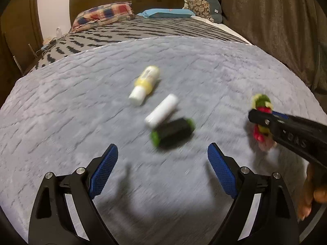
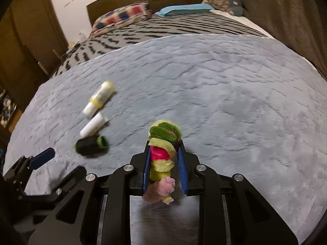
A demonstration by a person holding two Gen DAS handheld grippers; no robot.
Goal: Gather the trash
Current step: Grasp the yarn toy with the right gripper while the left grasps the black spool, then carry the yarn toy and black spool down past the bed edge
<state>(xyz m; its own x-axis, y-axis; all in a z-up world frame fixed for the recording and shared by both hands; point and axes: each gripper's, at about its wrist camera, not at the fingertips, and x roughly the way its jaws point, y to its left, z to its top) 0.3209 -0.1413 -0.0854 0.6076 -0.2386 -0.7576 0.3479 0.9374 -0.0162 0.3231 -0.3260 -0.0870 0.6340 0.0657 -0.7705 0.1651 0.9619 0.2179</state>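
Fuzzy multicoloured coil (image 2: 162, 159) pinched upright; three tubes (image 1: 161, 110) lying clustered on blanket.

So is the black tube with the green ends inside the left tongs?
No, the black tube lies on the grey blanket ahead of the left tongs, whose blue pads stand wide apart with nothing between them.

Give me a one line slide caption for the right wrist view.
Right gripper clamps a fuzzy multicoloured toy above the grey blanket, three bottles lying to its left.
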